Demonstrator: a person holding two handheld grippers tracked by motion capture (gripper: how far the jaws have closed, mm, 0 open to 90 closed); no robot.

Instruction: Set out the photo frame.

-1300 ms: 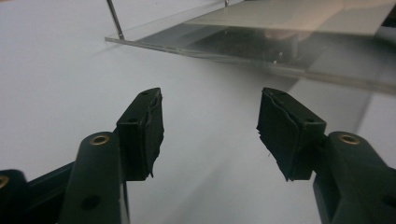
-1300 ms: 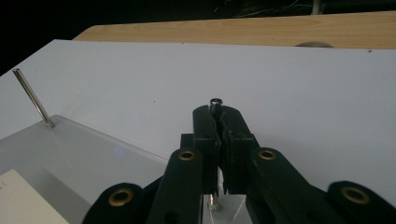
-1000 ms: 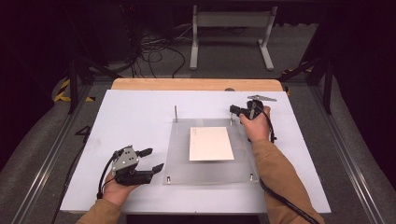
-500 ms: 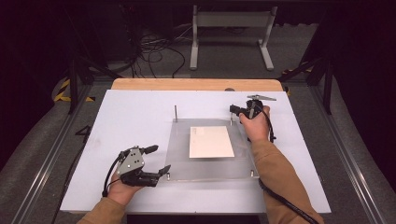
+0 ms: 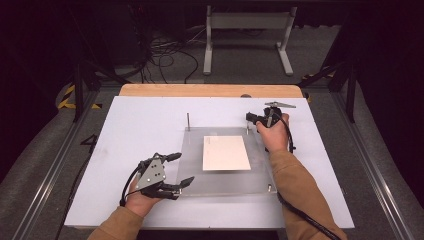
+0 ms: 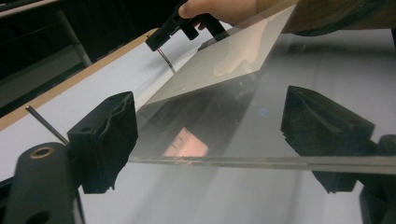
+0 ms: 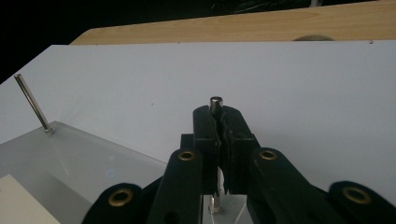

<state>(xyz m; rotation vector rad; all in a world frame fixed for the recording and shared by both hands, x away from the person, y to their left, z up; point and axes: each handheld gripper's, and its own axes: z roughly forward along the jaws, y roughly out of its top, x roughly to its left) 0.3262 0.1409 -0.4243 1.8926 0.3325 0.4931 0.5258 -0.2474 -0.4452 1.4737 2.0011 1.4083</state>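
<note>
A clear acrylic plate [image 5: 225, 181] lies on the white table, with a white sheet [image 5: 226, 153] on its middle. Thin metal pins stand at its corners. My right gripper [image 5: 250, 118] is shut on the far-right pin [image 7: 215, 101], whose top shows above the pressed jaws [image 7: 219, 116]. My left gripper [image 5: 179, 169] is at the plate's near-left corner, open. Its jaws have just been closing a little from wide. In the left gripper view [image 6: 210, 135] the plate's near edge [image 6: 243, 162] runs across between the jaws, and the pads do not press on it.
The far-left pin [image 5: 188, 121] stands free, and another pin [image 5: 269, 187] is at the near-right corner. The white table board [image 5: 125, 130] has a wooden strip [image 5: 210, 90] at its far edge. Cables and a metal stand [image 5: 245, 30] lie on the floor beyond.
My left gripper has moved right to the plate's near-left corner and turned its jaws toward the plate, now spread wider. The right gripper has stayed on its pin.
</note>
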